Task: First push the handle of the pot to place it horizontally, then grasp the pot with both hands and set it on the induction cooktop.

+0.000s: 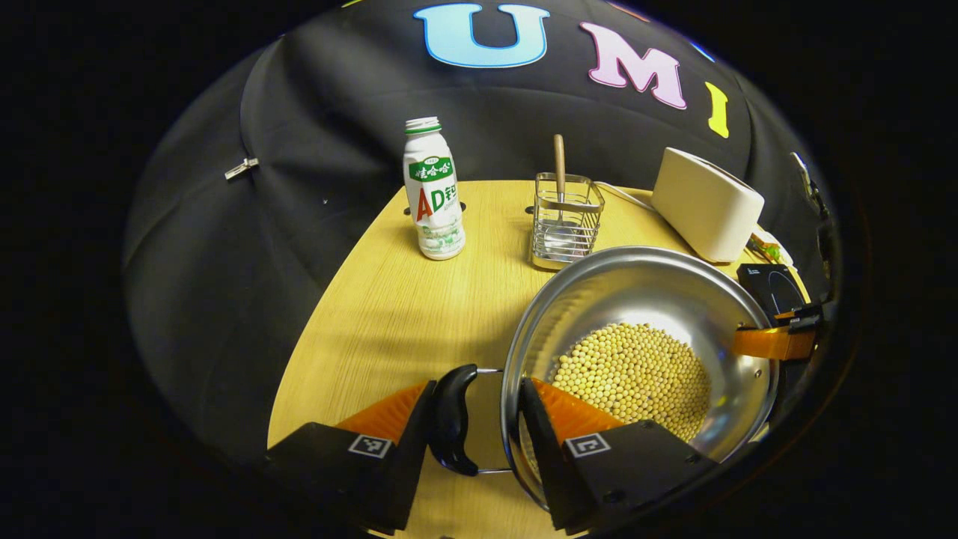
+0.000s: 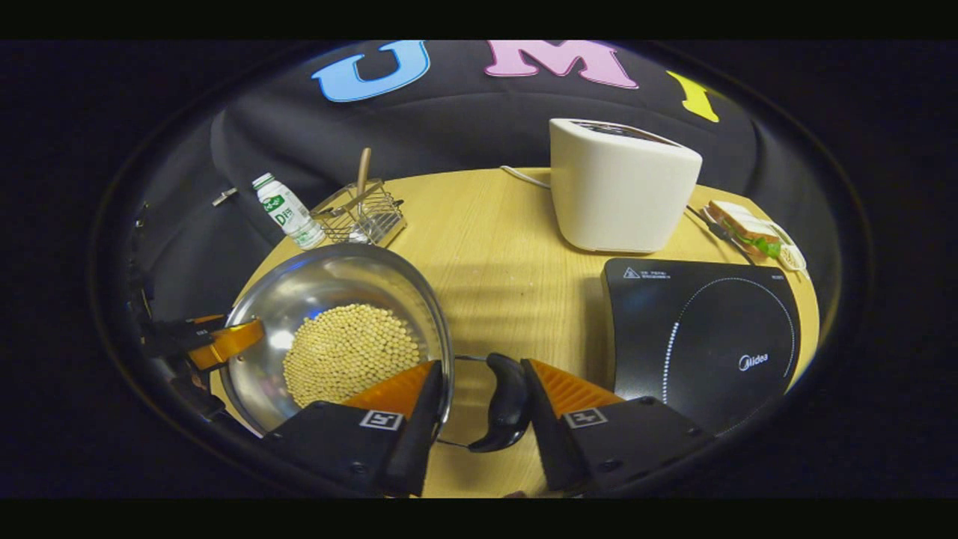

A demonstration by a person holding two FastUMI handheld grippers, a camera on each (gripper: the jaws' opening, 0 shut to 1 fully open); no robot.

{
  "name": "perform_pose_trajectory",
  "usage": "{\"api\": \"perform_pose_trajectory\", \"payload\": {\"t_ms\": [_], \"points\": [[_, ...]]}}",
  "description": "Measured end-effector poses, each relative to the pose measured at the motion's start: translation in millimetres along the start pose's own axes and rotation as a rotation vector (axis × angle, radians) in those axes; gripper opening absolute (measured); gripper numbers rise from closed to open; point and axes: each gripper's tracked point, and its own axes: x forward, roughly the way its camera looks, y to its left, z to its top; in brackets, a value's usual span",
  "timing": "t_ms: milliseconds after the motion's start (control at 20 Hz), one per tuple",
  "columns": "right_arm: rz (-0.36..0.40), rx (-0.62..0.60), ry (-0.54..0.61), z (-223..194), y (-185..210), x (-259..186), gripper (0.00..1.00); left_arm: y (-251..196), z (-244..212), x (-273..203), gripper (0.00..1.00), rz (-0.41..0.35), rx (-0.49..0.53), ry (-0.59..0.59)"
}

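Note:
A steel pot (image 1: 636,284) holding soybeans (image 1: 636,374) is over the wooden table (image 1: 389,299); whether it rests on the table cannot be told. My left gripper (image 1: 471,427) is shut across the pot's black side handle (image 1: 453,419) and rim, one finger outside the handle, the other inside the pot wall. My right gripper (image 2: 479,415) clamps the opposite black handle (image 2: 509,400) and rim of the pot (image 2: 329,292) the same way. Each gripper also appears at the pot's far rim in the other's view: right gripper (image 1: 778,340), left gripper (image 2: 217,340). The black induction cooktop (image 2: 703,337) lies just right of the pot.
A white toaster (image 2: 621,187) stands behind the cooktop, with a sandwich on a plate (image 2: 745,224) to its right. A drink bottle (image 1: 434,195) and a wire basket (image 1: 565,221) holding a wooden-handled utensil stand at the back of the table.

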Motion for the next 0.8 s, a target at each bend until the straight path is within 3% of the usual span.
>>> {"api": "perform_pose_trajectory", "payload": {"t_ms": [50,200,300,550,800], "points": [[-0.006,0.001,0.001,-1.0,-1.3,1.0,0.62,-1.5,-1.3,-1.7,0.67,-0.007,-0.006,0.006],[-0.028,-0.031,-0.004,2.0,-7.3,-6.5,0.54,-9.2,-4.0,-9.0,0.61,-0.021,-0.033,0.011],[-0.022,-0.039,-0.005,2.2,-8.2,-13.7,0.58,-10.3,-3.2,-21.4,0.6,-0.015,-0.035,0.01],[0.017,-0.042,-0.019,15.0,-15.2,-49.0,0.58,-23.6,16.7,-58.1,0.6,0.005,-0.004,0.003],[0.009,-0.031,-0.006,21.8,-51.4,-88.8,0.58,-64.5,30.7,-89.3,0.6,-0.018,0.015,0.019]]}}
